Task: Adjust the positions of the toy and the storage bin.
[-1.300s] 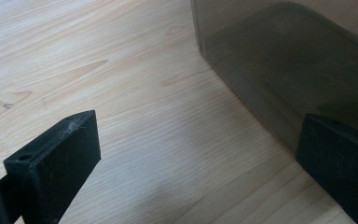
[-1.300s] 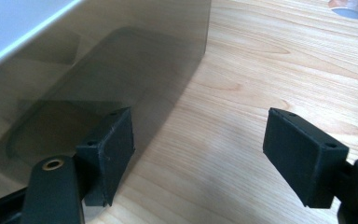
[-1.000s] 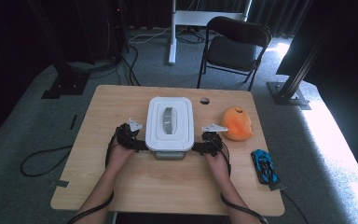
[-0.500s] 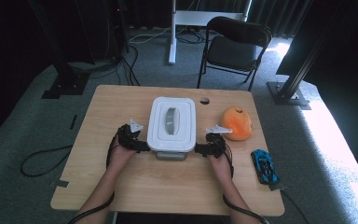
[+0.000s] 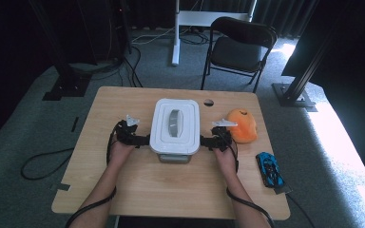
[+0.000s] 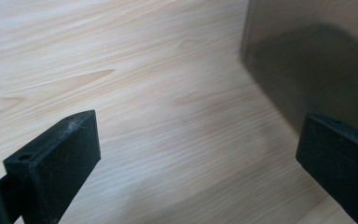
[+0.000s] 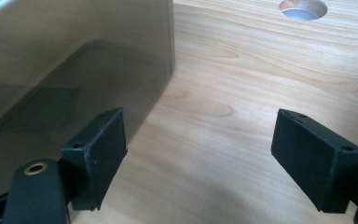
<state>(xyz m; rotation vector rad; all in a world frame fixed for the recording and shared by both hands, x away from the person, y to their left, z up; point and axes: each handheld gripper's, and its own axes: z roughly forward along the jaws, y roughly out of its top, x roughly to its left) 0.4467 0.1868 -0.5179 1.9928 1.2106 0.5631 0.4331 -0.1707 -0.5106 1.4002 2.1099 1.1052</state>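
At bench point(image 5: 123, 190) centre: white-lidded box point(image 5: 175, 124), left hand-held gripper point(image 5: 142, 139) and right hand-held gripper point(image 5: 206, 141) flanking its sides — both spread wide, pinching nothing. Likely step: two-sided hold on box. Keep jaws level, press evenly — orange toy point(image 5: 241, 126) near right.

A white-lidded box point(image 5: 175, 126) with smoky see-through walls is sitting upright on the counter point(image 5: 171, 190), its lid closed. It is lying between the two sets of fingers, its side walls just beside the left fingers point(image 6: 340, 158) and the right fingers point(image 7: 98, 154).
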